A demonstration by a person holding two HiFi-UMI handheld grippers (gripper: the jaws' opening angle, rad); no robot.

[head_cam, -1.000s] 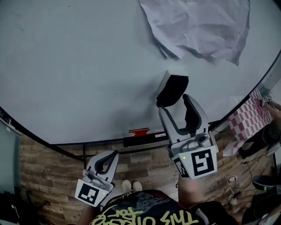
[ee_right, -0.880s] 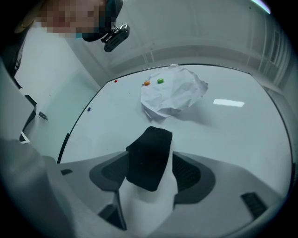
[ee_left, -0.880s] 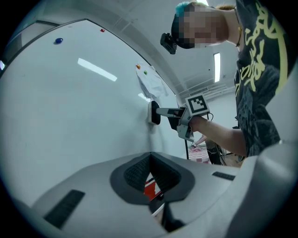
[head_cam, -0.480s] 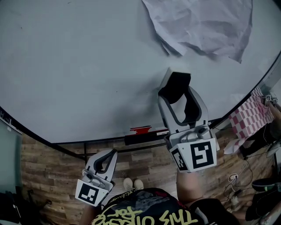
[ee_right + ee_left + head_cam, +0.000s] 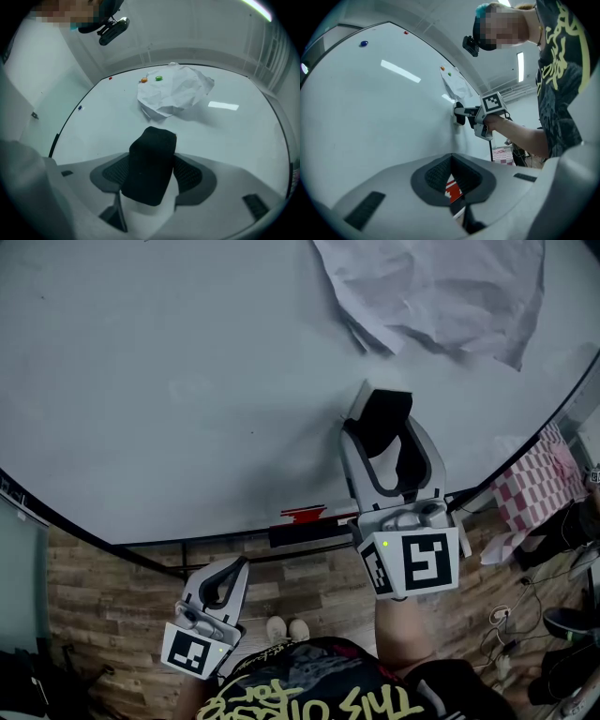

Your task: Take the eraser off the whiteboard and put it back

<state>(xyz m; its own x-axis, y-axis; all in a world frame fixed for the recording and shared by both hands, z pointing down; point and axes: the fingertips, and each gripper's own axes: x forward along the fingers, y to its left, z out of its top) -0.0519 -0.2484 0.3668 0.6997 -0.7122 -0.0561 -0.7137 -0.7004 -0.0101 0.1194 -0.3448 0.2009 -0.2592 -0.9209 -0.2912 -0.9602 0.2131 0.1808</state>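
Note:
The eraser [image 5: 382, 418], black with a white base, sits on the whiteboard [image 5: 187, 381] just below a crumpled sheet of paper [image 5: 441, 287]. My right gripper [image 5: 382, 442] reaches up around it, one jaw on each side. In the right gripper view both pads press the flanks of the eraser [image 5: 150, 164], which still lies against the board. From the left gripper view, the eraser [image 5: 459, 115] and right gripper [image 5: 465, 112] show far off at the board. My left gripper [image 5: 234, 570] hangs low below the board's edge, jaws together and holding nothing.
A red item [image 5: 302, 516] and a dark bar [image 5: 309, 535] lie on the ledge under the board. Orange [image 5: 144, 80] and green [image 5: 159, 78] magnets pin the paper [image 5: 173, 91]. A checked cloth [image 5: 530, 488] and cables lie on the wooden floor at right.
My right gripper rose from below the eraser until its jaws came around it and closed on its sides. The left gripper stayed where it was.

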